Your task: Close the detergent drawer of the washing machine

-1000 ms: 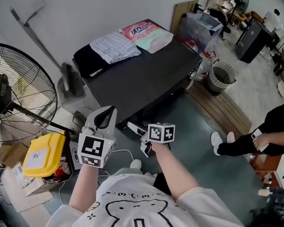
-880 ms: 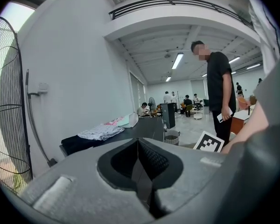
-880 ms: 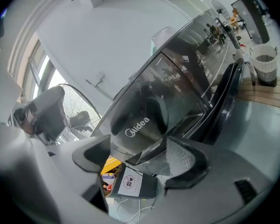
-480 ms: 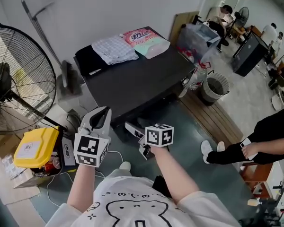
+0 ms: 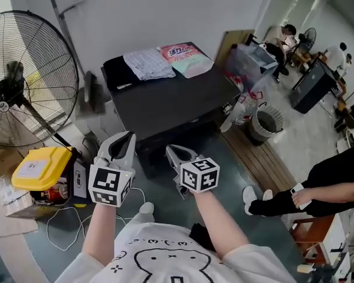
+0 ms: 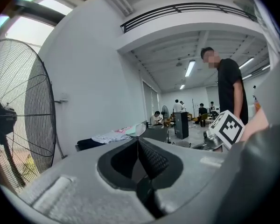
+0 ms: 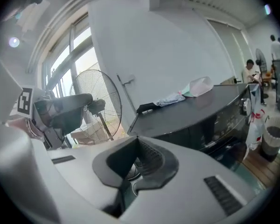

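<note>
The black washing machine (image 5: 171, 99) stands ahead of me; its top shows in the head view and its dark front (image 7: 224, 120) in the right gripper view. I cannot make out the detergent drawer on that front. My left gripper (image 5: 125, 138) (image 6: 138, 140) hangs in the air short of the machine's near left corner, jaws shut and empty. My right gripper (image 5: 172, 150) (image 7: 137, 138) floats before the machine's front, apart from it. Its jaws have just been closing and now stand shut with nothing between them.
Folded clothes (image 5: 146, 62) and a pink pack (image 5: 186, 58) lie on the machine's top. A big standing fan (image 5: 23, 81) and a yellow box (image 5: 38, 168) are at the left. At the right are a waste bin (image 5: 263, 125), wooden boards (image 5: 265, 158) and a person (image 5: 318, 187).
Both grippers have risen in front of the machine. The right gripper's jaws, open a second ago, have closed on nothing, and that gripper has rolled.
</note>
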Demonstrator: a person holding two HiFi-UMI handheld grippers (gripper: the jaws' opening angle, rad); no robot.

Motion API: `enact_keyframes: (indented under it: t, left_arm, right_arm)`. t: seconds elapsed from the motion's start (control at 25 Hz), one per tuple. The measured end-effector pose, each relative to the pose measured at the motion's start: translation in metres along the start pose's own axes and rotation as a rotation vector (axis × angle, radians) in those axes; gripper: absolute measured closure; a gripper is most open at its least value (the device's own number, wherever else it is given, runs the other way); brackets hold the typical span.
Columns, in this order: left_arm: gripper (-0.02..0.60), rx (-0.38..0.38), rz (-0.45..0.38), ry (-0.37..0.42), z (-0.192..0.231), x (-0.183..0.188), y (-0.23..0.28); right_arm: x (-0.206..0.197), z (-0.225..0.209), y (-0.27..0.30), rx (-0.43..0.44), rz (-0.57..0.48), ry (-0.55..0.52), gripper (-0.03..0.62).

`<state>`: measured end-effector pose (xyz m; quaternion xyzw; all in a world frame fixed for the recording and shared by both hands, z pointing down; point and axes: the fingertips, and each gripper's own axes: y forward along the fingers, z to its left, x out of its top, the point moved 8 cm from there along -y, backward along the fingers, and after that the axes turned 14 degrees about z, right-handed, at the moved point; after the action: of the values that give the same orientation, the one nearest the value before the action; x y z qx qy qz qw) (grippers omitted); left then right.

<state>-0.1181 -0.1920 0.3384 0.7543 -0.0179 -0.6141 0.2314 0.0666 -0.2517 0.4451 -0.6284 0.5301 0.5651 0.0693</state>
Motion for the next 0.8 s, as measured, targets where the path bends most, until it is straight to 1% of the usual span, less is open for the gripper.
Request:
enact_keyframes:
  t: [0.12,0.32,0.56,0.72,0.8]
  left_arm:
    - [0.565,0.021,-0.015,-0.003,-0.009,0.002,-0.013]
    - [0.565,0.048,-0.047,-0.012,-0.024,0.004,-0.034]
    - [0.565,0.054,-0.079,-0.004,-0.04,0.006,-0.054]
    - [0.565,0.05,-0.121,-0.001,-0.041,0.01,-0.063]
    - [0.565,0.043,-0.144,0.014,-0.042,0.015,-0.067]
  right_arm:
    - [0.005,0.012,-0.021,-0.023,-0.022,-0.08,0.594]
    - [0.011,0.029,-0.056,-0.092,-0.072,-0.181,0.594]
    - [0.016,0.046,-0.098,-0.186,-0.14,-0.271,0.594]
    - [0.022,0.059,-0.12,-0.26,-0.19,-0.345,0.594]
    - [0.026,0.066,-0.132,-0.293,-0.223,-0.371,0.594]
